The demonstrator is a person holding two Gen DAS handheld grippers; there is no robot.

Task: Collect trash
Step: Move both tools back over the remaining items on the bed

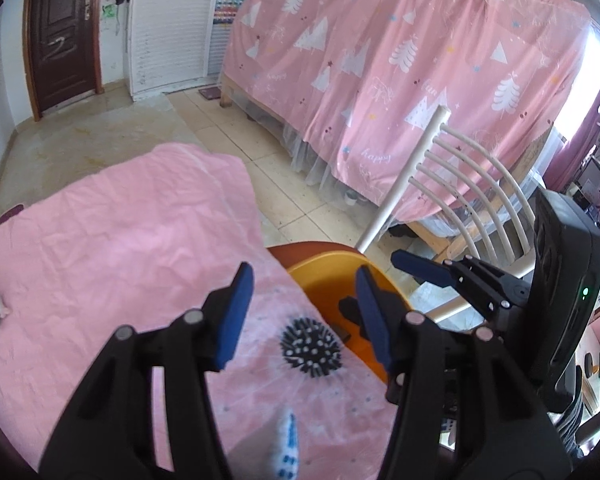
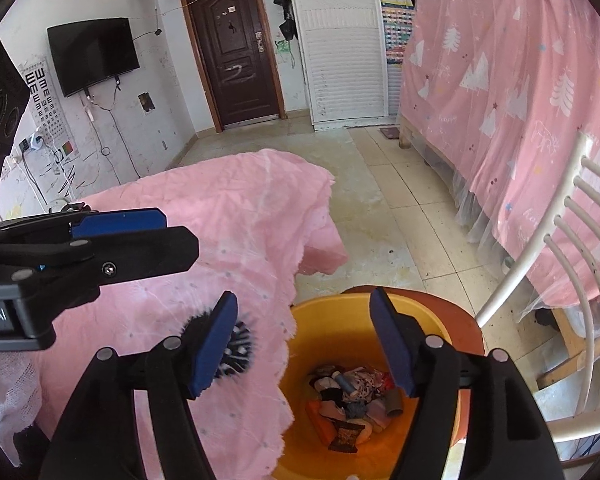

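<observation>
Both tongs (image 1: 304,312) (image 2: 304,344) wide open, seemingly empty.

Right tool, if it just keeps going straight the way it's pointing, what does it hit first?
Most likely the trash pile inside the orange bin. The right tool is open, empty and aimed down into the bin's mouth, with nothing visible in between. The spiky black brush sits off to its left on the pink cloth.
</observation>
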